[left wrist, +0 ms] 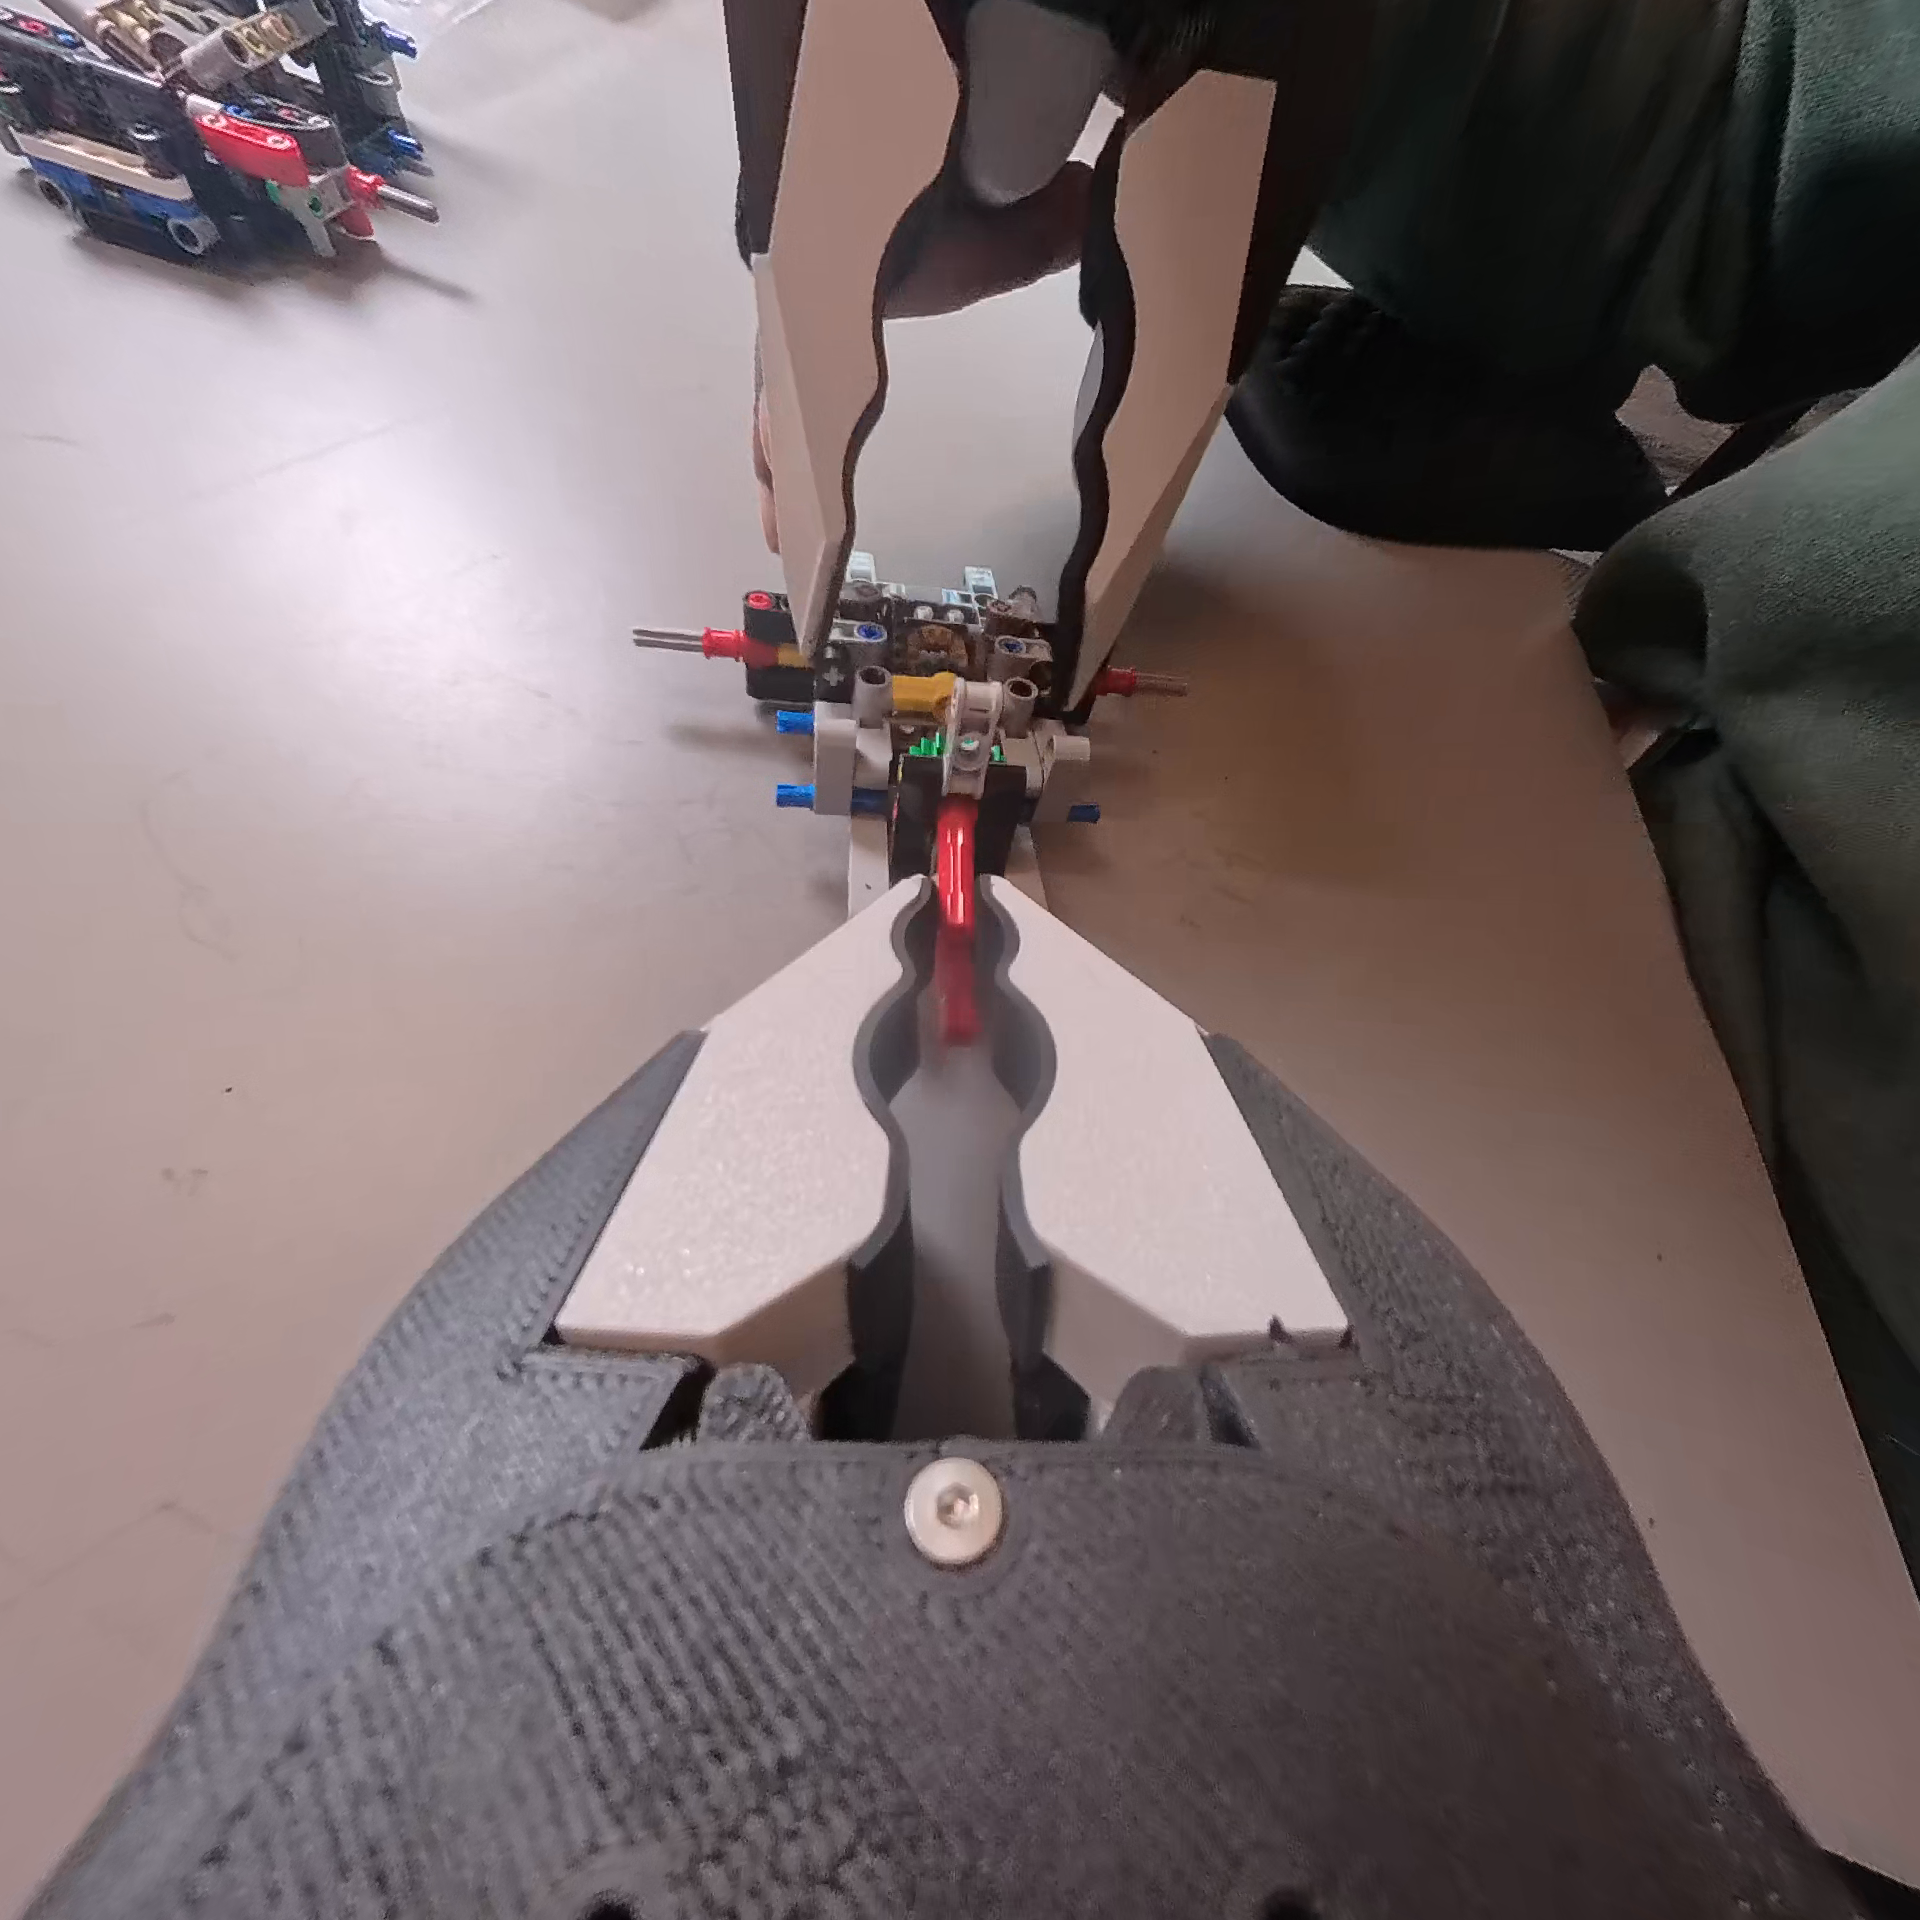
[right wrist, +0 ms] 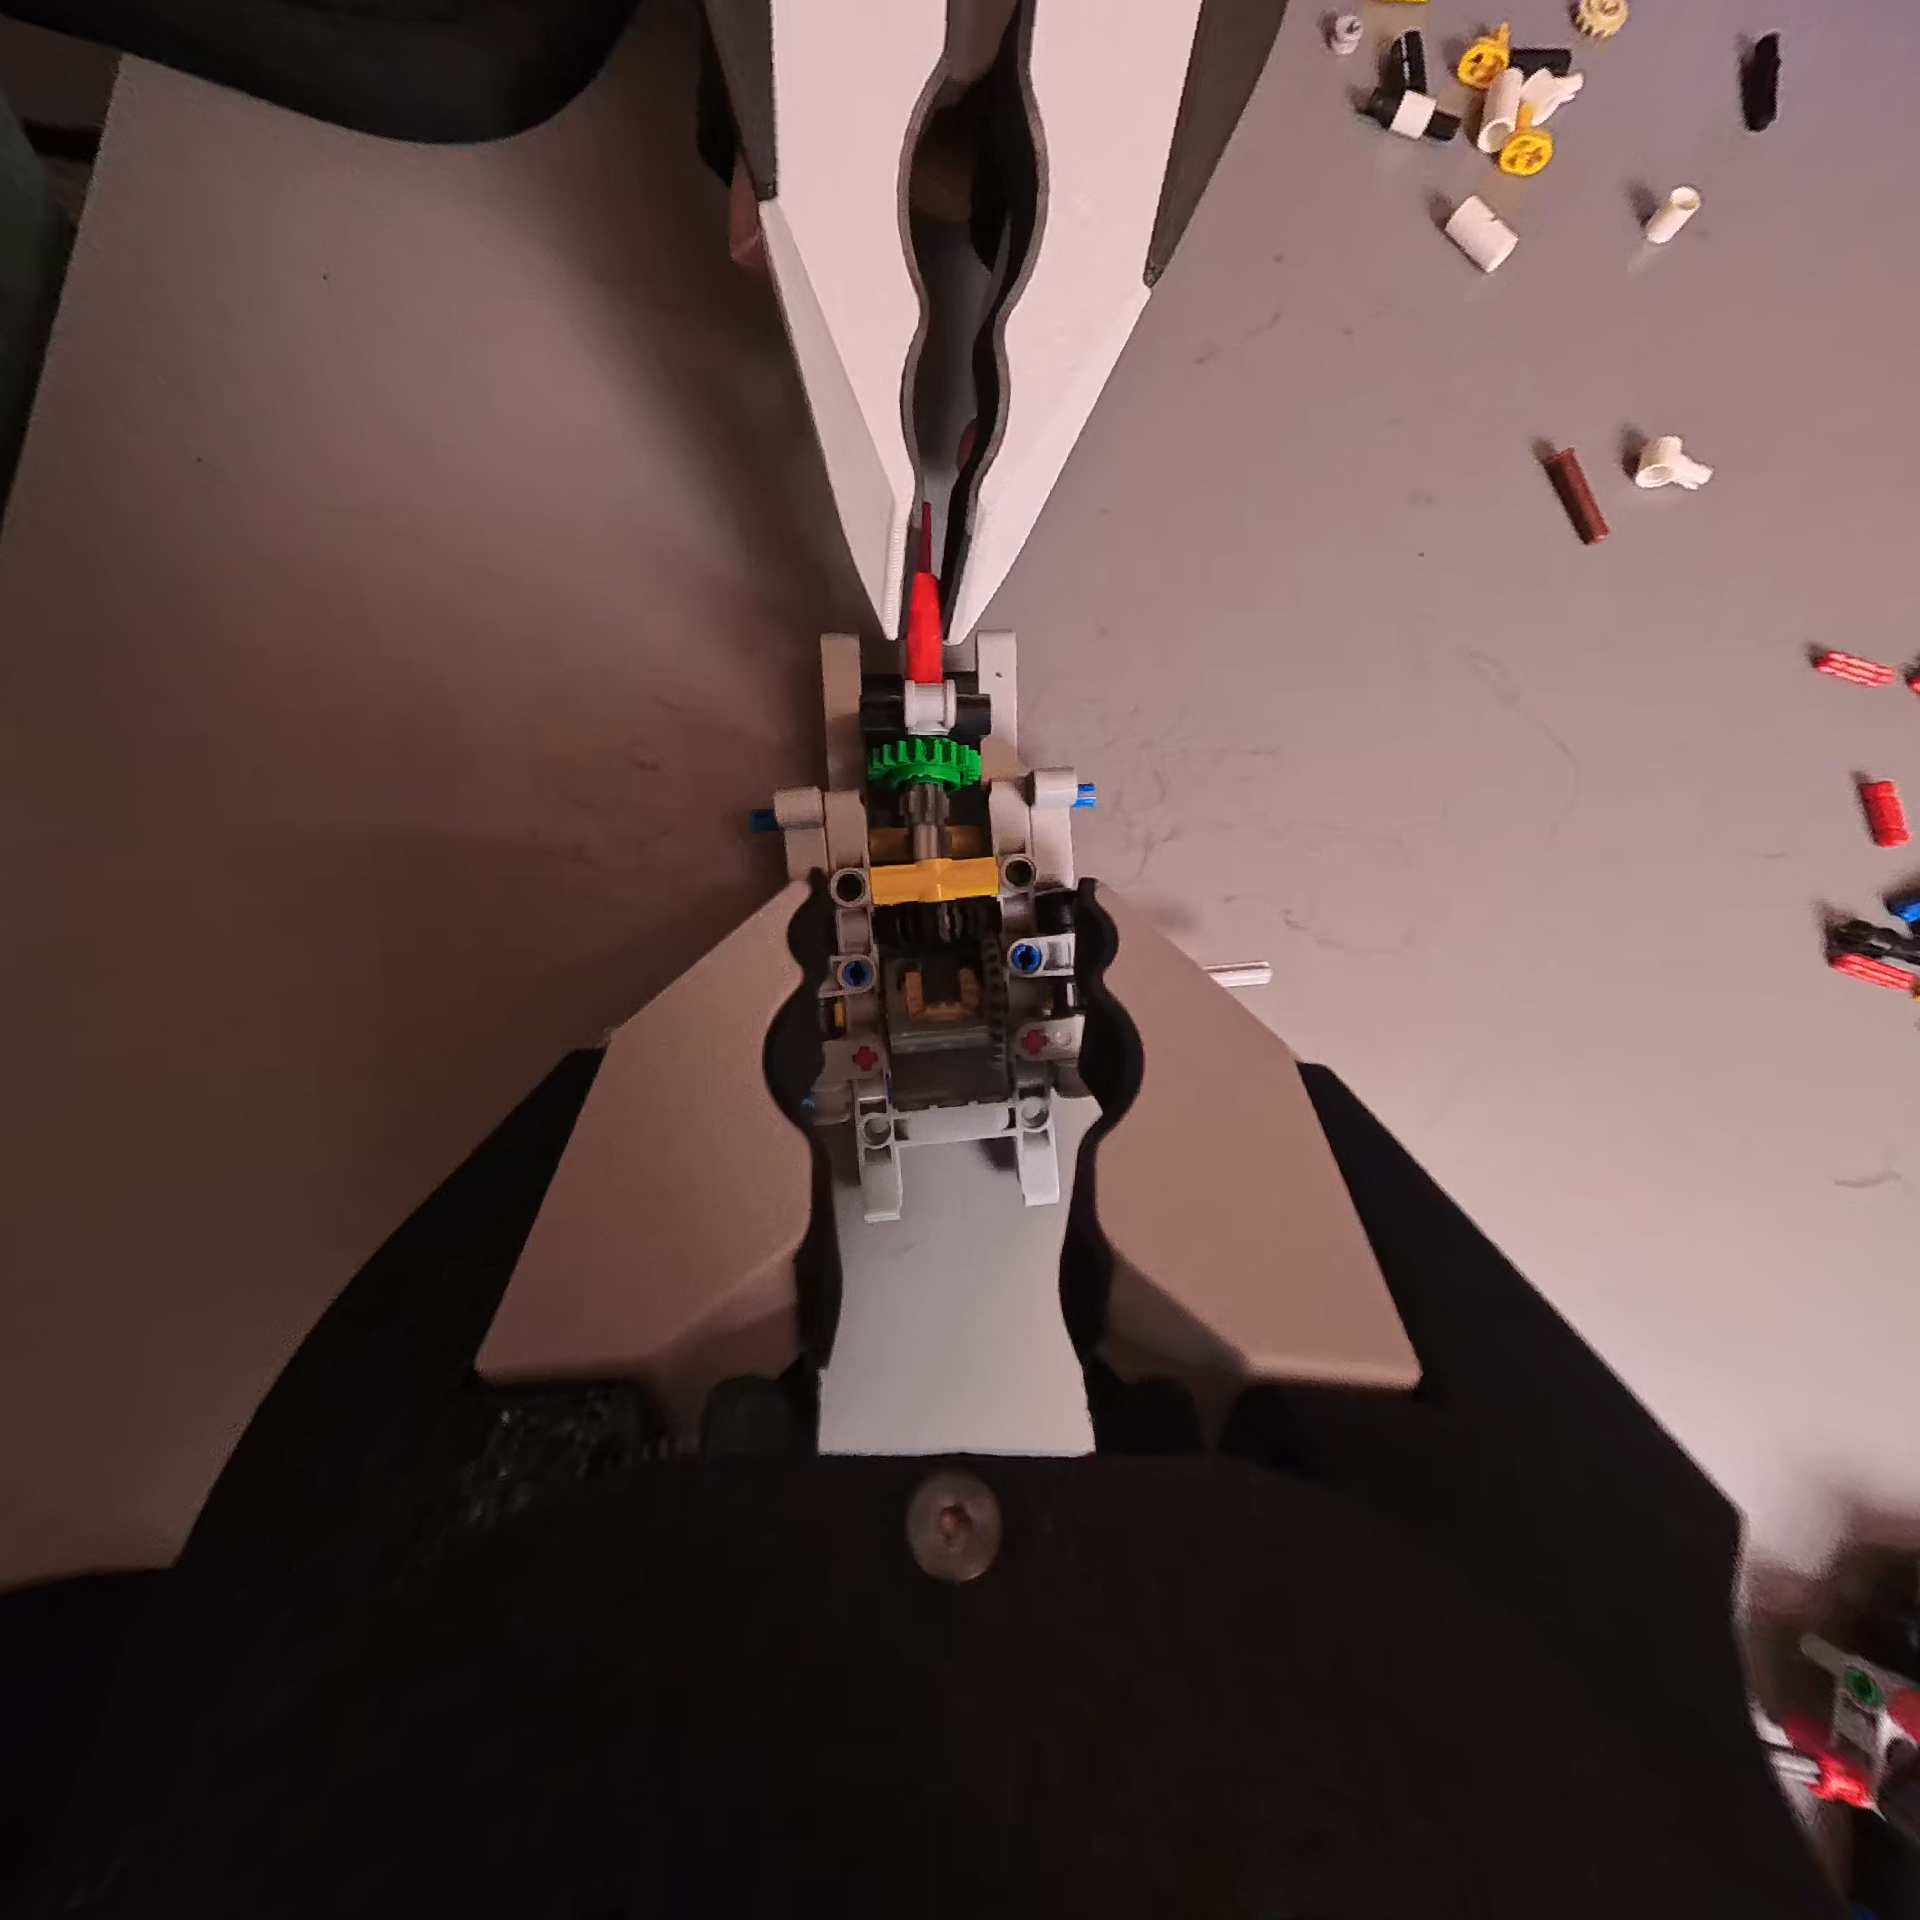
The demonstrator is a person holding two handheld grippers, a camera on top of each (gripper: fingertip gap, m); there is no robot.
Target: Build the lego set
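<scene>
A small model of grey building-toy beams point(right wrist: 935, 1039) with a green gear point(right wrist: 920, 764), a yellow piece and blue pins sits on the pale table. My right gripper point(right wrist: 940, 899) is shut on the model, with its black pads pressed on both sides. It also shows in the left wrist view point(left wrist: 945, 670), coming down over the model point(left wrist: 925, 686). A red axle point(left wrist: 954, 862) sticks out of the model's narrow end. My left gripper point(left wrist: 956, 894) is shut on this axle. In the right wrist view the left gripper point(right wrist: 930, 629) pinches the axle point(right wrist: 923, 623) from the far side.
A second, larger model point(left wrist: 208, 135) stands at the far left. Loose white, yellow and black parts point(right wrist: 1496, 94), a brown axle point(right wrist: 1576, 494) and red pieces point(right wrist: 1881, 810) lie to the right. A person's dark green sleeve point(left wrist: 1662, 208) is behind the right gripper. The gap from one gripper's tips to the other's is roughly 5 cm.
</scene>
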